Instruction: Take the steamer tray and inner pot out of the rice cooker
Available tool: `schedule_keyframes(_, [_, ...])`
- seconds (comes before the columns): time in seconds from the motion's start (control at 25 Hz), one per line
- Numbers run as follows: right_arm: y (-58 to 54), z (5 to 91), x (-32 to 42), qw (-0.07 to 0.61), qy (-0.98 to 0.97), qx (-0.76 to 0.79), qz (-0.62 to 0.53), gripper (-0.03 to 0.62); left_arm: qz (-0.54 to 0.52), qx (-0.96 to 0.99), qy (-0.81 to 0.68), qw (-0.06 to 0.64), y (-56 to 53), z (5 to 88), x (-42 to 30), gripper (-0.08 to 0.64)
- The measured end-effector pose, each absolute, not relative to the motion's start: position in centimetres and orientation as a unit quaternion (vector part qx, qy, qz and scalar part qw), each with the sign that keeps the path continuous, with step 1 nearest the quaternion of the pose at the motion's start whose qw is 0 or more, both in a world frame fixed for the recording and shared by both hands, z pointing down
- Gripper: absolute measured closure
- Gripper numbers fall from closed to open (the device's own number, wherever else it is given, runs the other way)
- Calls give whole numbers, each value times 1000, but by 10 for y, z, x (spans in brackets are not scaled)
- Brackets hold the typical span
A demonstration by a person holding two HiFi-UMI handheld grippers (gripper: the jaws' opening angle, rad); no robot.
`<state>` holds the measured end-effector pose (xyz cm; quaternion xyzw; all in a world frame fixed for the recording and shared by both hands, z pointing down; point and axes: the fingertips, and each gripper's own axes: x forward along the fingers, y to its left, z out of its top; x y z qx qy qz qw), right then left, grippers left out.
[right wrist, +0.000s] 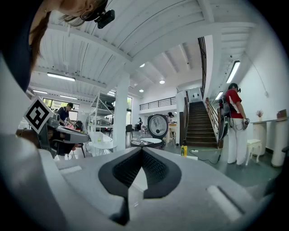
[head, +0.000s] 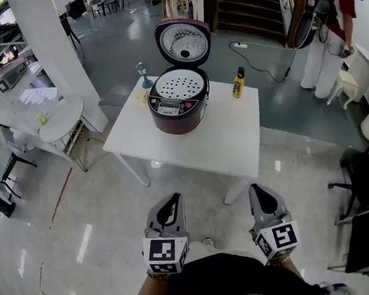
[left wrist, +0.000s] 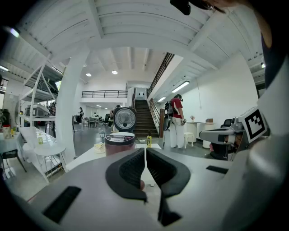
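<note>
Approach step: cooker [head: 180, 101] open, tray [head: 179, 84] inside. Left gripper [head: 173, 204] and right gripper [head: 259, 193] are closed, empty, well short of it. Next they should advance and open.

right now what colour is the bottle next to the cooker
Yellow with a black cap: the bottle shows best in the head view.

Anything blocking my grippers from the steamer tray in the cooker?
Nothing visible. The lid stands open, the steamer tray lies exposed, and only floor and table top lie between. The yellow bottle stands aside.
</note>
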<state>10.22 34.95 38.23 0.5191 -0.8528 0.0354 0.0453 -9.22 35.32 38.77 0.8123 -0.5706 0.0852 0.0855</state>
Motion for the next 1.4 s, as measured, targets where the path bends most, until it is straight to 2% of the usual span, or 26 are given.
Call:
schedule_keyframes(0.28, [347, 382, 105, 48, -855, 515, 33, 586, 74, 830, -546, 87, 354, 387, -80, 546])
schedule_keyframes(0.84, [336, 373, 99, 10, -876, 482, 1, 586, 70, 822, -562, 69, 341, 388, -79, 554])
schedule_keyframes(0.92, [334, 373, 95, 7, -882, 472, -3, 561, 76, 820, -564, 66, 338, 390, -79, 543])
schedule_keyframes(0.96, [333, 373, 95, 6, -883, 470, -3, 553, 79, 819, -564, 68, 336, 391, -78, 496])
schedule_keyframes(1.0, [331, 373, 95, 3, -883, 470, -1, 519, 80, 819, -563, 72, 335, 392, -78, 380])
schedule_keyframes(1.04, [329, 372, 95, -2, -882, 471, 3, 459, 78, 820, -562, 76, 334, 393, -78, 278])
schedule_keyframes(1.08, [326, 372, 95, -6, -881, 474, 7, 385, 75, 820, -561, 80, 333, 393, -78, 242])
schedule_keyframes(1.12, [322, 371, 96, -7, -879, 476, 11, 325, 72, 821, -560, 81, 332, 392, -79, 222])
schedule_keyframes(1.24, [317, 376, 98, 15, -882, 472, 15, 245, 68, 823, -560, 59, 330, 387, -80, 178])
schedule_keyframes(1.32, [314, 376, 96, 23, -886, 463, 4, 213, 75, 825, -558, 36, 328, 382, -78, 146])
schedule_keyframes(1.4, [311, 377, 92, 26, -889, 456, -4, 210, 82, 826, -556, 37, 325, 382, -78, 132])
